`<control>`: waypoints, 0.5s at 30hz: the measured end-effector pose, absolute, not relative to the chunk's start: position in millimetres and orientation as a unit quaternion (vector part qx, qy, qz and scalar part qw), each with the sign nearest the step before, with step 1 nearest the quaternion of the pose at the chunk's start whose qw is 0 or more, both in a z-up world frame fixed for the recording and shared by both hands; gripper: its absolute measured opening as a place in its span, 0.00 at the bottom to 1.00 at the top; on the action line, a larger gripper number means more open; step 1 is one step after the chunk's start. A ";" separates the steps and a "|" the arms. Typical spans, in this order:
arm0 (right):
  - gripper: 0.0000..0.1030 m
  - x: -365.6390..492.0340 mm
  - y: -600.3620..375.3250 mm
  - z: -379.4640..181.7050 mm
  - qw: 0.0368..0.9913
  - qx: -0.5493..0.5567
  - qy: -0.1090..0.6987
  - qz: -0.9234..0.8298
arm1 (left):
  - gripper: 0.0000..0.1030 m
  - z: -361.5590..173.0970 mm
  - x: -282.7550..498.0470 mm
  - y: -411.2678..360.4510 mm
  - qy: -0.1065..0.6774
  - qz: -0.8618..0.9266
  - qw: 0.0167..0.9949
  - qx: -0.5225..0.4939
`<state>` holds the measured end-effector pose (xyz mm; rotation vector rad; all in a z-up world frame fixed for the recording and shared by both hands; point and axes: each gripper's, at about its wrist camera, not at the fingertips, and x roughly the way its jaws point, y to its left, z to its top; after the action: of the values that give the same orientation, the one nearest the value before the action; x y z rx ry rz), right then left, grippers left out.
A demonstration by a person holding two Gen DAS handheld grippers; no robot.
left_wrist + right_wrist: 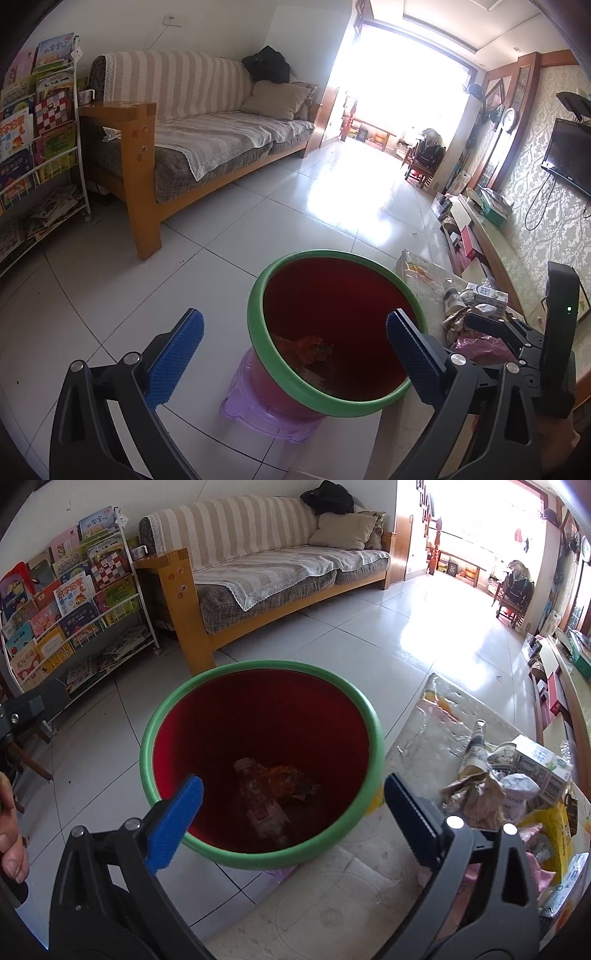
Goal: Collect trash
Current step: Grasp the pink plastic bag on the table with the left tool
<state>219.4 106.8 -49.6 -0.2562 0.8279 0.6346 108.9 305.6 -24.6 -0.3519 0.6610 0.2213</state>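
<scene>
Bin (147, 738): red inside, green rim, sits on a purple stool (266, 417) on the floor, right next to the table (332, 904).
In the bin: a bottle (262, 808) and an orange wrapper (288, 779) lie at the bottom.
Trash pile (509, 786): paper, a carton and bags on the table, beside the bin.
Left gripper (295, 350): jaws spread wide, holding nothing, over the bin.
Right gripper (293, 814): jaws spread wide, holding nothing, over the bin.
</scene>
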 end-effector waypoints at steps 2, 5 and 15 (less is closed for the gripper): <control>0.94 213.7 91.0 -41.1 0.866 -0.115 0.385 0.298 | 0.92 -24.8 112.5 296.3 0.324 0.096 0.926 -0.166; 0.94 205.1 65.7 -27.2 0.878 -0.110 0.370 0.284 | 0.92 -21.8 119.4 276.5 0.326 0.076 0.929 -0.155; 0.96 183.0 -52.5 -4.8 0.914 -0.102 0.347 0.185 | 0.92 -13.1 151.9 177.4 0.346 -0.028 0.931 -0.115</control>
<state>183.0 -52.5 -4.8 -0.2105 0.7148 0.3814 151.9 177.4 -13.1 -0.2346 0.7079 -0.0572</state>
